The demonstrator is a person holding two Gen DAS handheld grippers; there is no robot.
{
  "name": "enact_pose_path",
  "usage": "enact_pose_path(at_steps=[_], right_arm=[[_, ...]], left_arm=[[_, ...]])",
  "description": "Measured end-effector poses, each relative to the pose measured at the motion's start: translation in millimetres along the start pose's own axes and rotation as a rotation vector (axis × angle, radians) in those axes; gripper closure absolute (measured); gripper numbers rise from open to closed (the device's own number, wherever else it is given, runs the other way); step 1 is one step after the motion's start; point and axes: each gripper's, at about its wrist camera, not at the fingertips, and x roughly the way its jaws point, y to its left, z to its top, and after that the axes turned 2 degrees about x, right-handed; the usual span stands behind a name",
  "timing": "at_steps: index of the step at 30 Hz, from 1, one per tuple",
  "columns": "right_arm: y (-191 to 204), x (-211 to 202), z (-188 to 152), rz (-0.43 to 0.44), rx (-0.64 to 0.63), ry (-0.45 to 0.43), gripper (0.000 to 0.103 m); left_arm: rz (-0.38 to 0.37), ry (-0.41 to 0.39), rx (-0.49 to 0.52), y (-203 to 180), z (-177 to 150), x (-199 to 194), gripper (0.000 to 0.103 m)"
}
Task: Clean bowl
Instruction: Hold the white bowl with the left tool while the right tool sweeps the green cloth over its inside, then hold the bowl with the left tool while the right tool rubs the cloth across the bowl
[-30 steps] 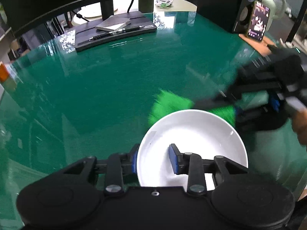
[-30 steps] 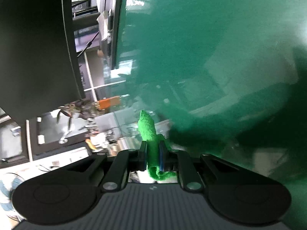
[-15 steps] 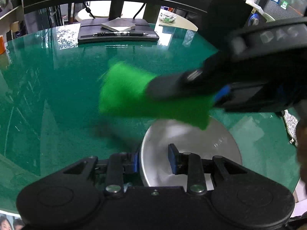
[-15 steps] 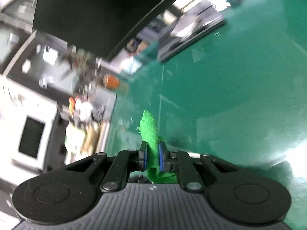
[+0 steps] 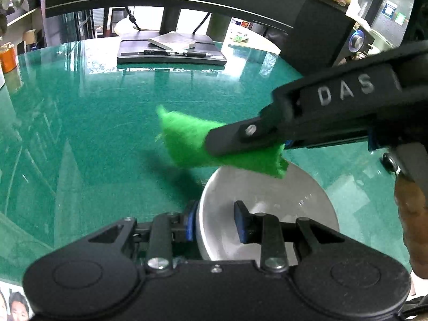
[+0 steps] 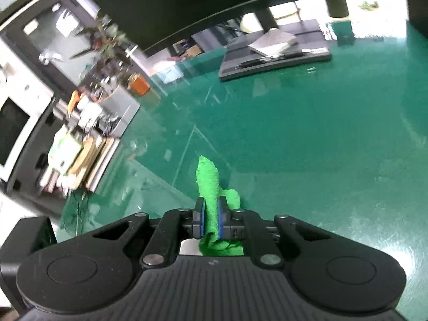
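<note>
A white bowl (image 5: 270,195) sits on the green table. My left gripper (image 5: 214,220) is shut on the bowl's near-left rim, one pad outside and one inside. My right gripper (image 6: 210,218) is shut on a green cloth (image 6: 210,184). In the left wrist view the right gripper (image 5: 235,140) comes in from the right and holds the cloth (image 5: 192,144) in the air above the bowl's far rim. A sliver of the bowl (image 6: 188,247) shows below the right gripper's fingers.
A dark monitor base (image 5: 171,50) with a notebook and pens stands at the table's far edge under a monitor. A black speaker (image 5: 321,32) stands at the far right. Cluttered shelves (image 6: 80,133) lie beyond the table's left edge.
The right gripper has swung the cloth from beside the bowl's far rim up over the bowl. The left gripper has kept hold of the rim.
</note>
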Motion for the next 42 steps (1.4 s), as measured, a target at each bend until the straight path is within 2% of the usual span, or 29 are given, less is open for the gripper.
enact_pose_path(at_steps=[3, 6, 11, 13, 17, 20, 24, 27, 32, 34, 39, 42], right_arm=[[17, 9, -4, 0.056, -0.077, 0.062, 0.095], [15, 6, -3, 0.041, -0.085, 0.056, 0.096], [2, -2, 3, -0.046, -0.063, 0.012, 0.096], [8, -2, 0, -0.041, -0.091, 0.016, 0.091], [25, 4, -11, 0.028, -0.155, 0.065, 0.093], [15, -1, -8, 0.015, -0.101, 0.041, 0.097], [-5, -11, -4, -0.093, -0.037, -0.027, 0.096], [-4, -12, -5, -0.101, -0.028, -0.03, 0.089], [15, -9, -12, -0.027, -0.093, -0.003, 0.09], [14, -8, -11, -0.037, -0.095, -0.004, 0.096], [0, -12, -6, -0.117, -0.051, -0.029, 0.096], [3, -11, -8, -0.129, -0.065, -0.032, 0.093]], left_arm=[[0.008, -0.001, -0.003, -2, 0, 0, 0.073], [0.02, -0.003, -0.003, -6, -1, 0, 0.072], [0.031, -0.003, -0.005, -8, -3, -1, 0.072], [0.036, -0.001, -0.003, -9, -3, -1, 0.071], [0.039, 0.0, -0.005, -10, -3, -1, 0.071], [0.041, 0.001, 0.007, -12, -4, -2, 0.07], [0.036, -0.002, 0.016, -12, -4, -2, 0.07], [0.033, -0.002, 0.019, -12, -4, -2, 0.07], [0.028, -0.003, 0.028, -14, -2, 0, 0.069], [0.027, -0.004, 0.032, -14, -2, 0, 0.068], [0.038, -0.003, 0.038, -16, -2, 0, 0.067], [0.05, -0.003, 0.044, -18, -1, 0, 0.065]])
